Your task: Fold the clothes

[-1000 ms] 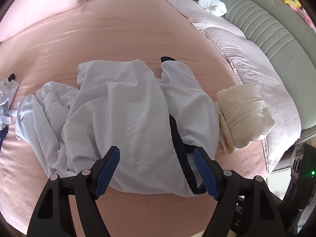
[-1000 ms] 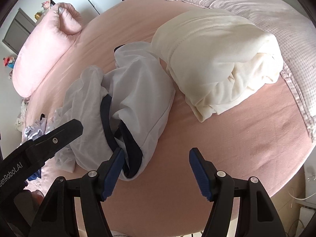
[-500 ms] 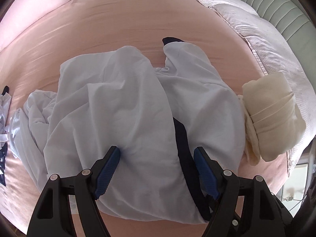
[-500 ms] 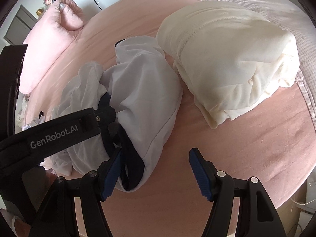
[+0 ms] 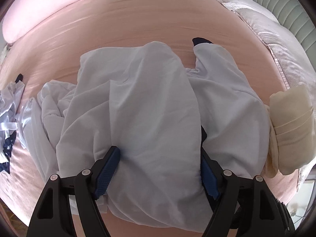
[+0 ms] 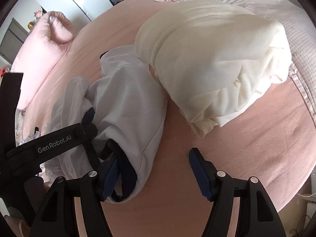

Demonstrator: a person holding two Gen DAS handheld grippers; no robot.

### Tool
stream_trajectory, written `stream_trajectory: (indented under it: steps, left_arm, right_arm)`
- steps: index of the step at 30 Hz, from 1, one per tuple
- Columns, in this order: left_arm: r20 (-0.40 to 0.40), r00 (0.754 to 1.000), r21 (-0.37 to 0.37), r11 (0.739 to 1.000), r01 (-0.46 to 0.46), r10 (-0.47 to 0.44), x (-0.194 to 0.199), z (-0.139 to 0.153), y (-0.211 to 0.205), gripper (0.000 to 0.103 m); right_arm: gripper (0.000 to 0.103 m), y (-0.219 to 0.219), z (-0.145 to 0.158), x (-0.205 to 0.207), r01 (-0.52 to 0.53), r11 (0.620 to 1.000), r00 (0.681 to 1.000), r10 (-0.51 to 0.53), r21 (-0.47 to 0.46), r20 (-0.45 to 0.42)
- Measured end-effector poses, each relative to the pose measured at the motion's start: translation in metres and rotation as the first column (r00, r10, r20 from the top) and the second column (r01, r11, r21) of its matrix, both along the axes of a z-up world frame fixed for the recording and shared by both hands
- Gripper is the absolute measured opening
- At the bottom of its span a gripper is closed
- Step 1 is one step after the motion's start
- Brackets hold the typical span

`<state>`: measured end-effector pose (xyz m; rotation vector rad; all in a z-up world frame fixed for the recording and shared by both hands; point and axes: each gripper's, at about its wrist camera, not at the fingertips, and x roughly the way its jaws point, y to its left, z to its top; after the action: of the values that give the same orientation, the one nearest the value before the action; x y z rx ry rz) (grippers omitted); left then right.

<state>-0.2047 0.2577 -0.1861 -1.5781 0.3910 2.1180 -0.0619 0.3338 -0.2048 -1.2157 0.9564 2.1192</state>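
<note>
Pink sheeting is covering the bed (image 5: 138,19) on which everything is lying. At far left, a crumpled white and navy garment (image 5: 8,106) is lying near the bed's edge. The left gripper (image 5: 158,169) is reaching low and forward, its jaws spread wide and straddling a fold of the white garment (image 5: 134,108), pressing into the cloth without pinching it. A navy band (image 6: 126,169) is edging that garment's near end. Right of it, the right gripper (image 6: 154,175) is hovering level just above the sheet, jaws released and gripping nothing, its left blue pad touching the navy band. Beyond it, a folded cream bundle (image 6: 213,63) is lying against the white garment, and a pale quilt (image 6: 246,2) is lying behind.
</note>
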Motion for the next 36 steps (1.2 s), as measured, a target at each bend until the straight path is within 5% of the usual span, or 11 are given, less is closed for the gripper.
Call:
stream_trajectory:
  steps: [5,8,14,17,21,26,33,36]
  left_arm:
    - [-0.069,0.997,-0.016,0.999,-0.037,0.036,0.007,0.014,-0.018,0.076]
    - [-0.107,0.994,-0.046,0.998,-0.032,0.027,0.014,0.017,-0.025,0.075]
    - [-0.167,0.984,-0.051,0.996,-0.067,0.058,0.024,0.023,-0.035,0.073]
    - [-0.182,0.977,-0.007,0.993,-0.117,0.114,0.026,0.03,-0.051,0.061]
    - [-0.118,0.976,0.054,0.983,-0.176,0.181,0.024,0.024,-0.059,0.042]
    - [-0.052,0.973,0.138,0.967,-0.214,0.223,0.013,0.015,-0.081,0.026]
    - [-0.006,0.976,0.168,0.963,-0.212,0.216,0.012,0.013,-0.091,0.025]
    - [0.018,0.975,0.176,0.959,-0.223,0.223,0.009,0.009,-0.098,0.025]
  right_arm:
    - [0.065,-0.002,0.001,0.011,0.024,0.998,1.0,-0.025,0.059,0.016]
    - [0.048,0.003,0.003,0.02,0.018,0.996,0.999,-0.021,0.091,0.033]
    - [0.044,-0.005,0.002,0.027,0.003,0.995,1.0,-0.006,0.104,0.028]
    - [0.045,-0.004,0.002,0.038,-0.024,0.996,1.0,0.024,0.082,-0.001]
    - [0.045,-0.003,-0.003,0.029,-0.032,0.999,0.998,0.029,-0.037,-0.064]
    - [0.045,-0.007,-0.004,0.017,-0.049,0.998,0.994,0.045,-0.034,-0.102]
    - [0.046,-0.023,0.006,0.01,-0.132,0.991,0.984,0.132,0.015,-0.118]
    - [0.056,-0.025,0.008,0.005,-0.139,0.99,0.984,0.142,0.036,-0.106]
